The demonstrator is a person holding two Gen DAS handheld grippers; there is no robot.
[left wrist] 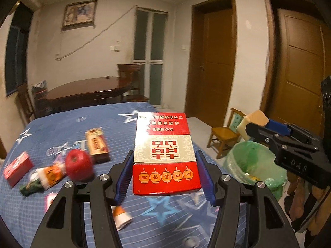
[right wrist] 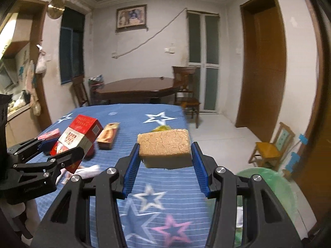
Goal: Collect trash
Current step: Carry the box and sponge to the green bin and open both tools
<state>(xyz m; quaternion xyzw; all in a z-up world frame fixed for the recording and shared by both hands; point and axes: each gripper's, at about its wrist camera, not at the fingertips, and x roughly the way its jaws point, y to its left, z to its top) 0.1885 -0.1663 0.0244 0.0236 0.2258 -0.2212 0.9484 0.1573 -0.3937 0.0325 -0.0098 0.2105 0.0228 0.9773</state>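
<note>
My left gripper is shut on a red and white cigarette carton, held above the blue star-patterned table. The carton also shows in the right wrist view. My right gripper is shut on a tan sponge block, also seen from the left wrist view, above the green-lined trash bin. The bin sits at the table's right side. On the table lie a red apple, a long box, a small red box and wrappers.
A small wooden chair stands beyond the bin. A dark wooden dining table with chairs stands at the back. Brown doors line the right wall. A paper cup lies near my left fingers.
</note>
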